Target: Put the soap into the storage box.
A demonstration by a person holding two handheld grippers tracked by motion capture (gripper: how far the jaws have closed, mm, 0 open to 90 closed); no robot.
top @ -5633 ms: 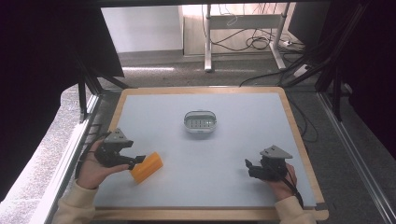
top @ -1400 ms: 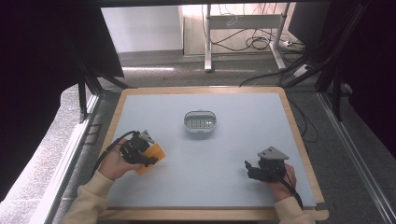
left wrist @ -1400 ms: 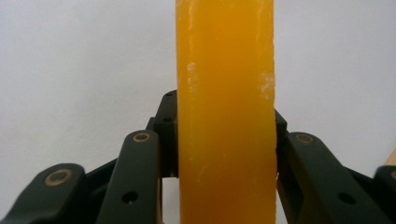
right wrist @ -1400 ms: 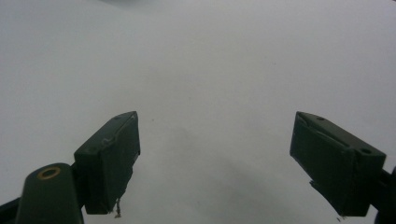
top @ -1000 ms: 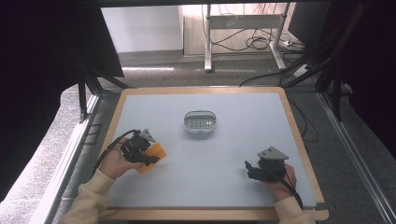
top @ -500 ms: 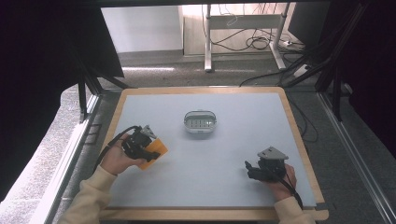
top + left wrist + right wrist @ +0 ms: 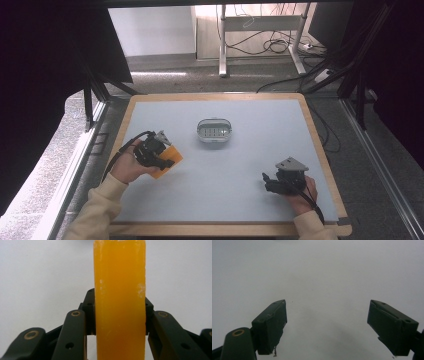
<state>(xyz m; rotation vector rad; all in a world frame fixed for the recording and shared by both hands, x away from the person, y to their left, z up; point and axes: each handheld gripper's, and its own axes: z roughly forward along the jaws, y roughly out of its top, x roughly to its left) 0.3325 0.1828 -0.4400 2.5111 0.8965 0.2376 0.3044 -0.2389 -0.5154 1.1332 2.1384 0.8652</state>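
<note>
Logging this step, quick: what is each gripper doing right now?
Left gripper: shut on the orange block.
Right gripper: open, nothing between its jaws, over the table.

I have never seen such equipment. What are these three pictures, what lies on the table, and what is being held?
A person sits at a table and holds a hand tool with two black fingers in each hand. One picture looks down from above; the other two come from small cameras riding on each tool. The left gripper is closed on an orange bar, with its fingers pressing both sides. The right gripper rests near the table's front edge, open and empty. A small oval grey dish sits in the middle.
</note>
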